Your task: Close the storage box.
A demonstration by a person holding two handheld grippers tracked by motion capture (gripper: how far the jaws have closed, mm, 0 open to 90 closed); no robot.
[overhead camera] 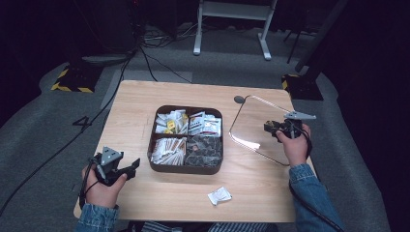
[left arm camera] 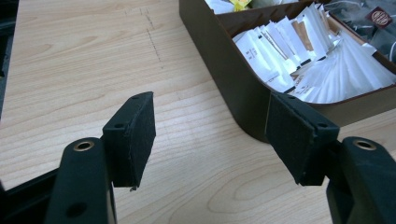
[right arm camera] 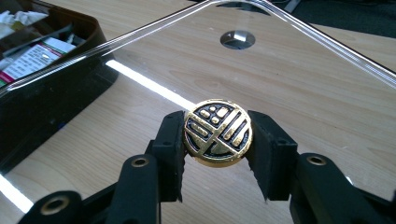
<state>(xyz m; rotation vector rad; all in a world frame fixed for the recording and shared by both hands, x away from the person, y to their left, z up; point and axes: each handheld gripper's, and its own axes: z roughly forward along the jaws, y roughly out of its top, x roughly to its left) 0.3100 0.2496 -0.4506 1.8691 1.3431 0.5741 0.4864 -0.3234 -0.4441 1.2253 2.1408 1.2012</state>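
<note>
A dark brown box [overhead camera: 186, 169] with four compartments of sachets and tea bags sits mid-table. To its right is the clear lid [overhead camera: 251, 128], held by its round gold-and-black knob [right arm camera: 217, 132]. My right gripper [right arm camera: 217, 140] is shut on that knob, one pad on each side, and the lid [right arm camera: 303, 70] spreads out beyond the jaws above the wood. In the high view the right gripper [overhead camera: 273, 128] is at the lid's right part. My left gripper [overhead camera: 135, 164] hovers open and empty by the box's near left corner. In its own view the left gripper [left arm camera: 210, 135] faces the box wall [left arm camera: 233, 88] and white sachets [left arm camera: 327, 65].
One loose white sachet [overhead camera: 219, 195] lies on the table near the front edge, right of centre. A round grey cable hole [overhead camera: 239, 99] sits behind the lid. The table's right edge is close to my right hand. Cables and a stand's feet lie on the floor beyond.
</note>
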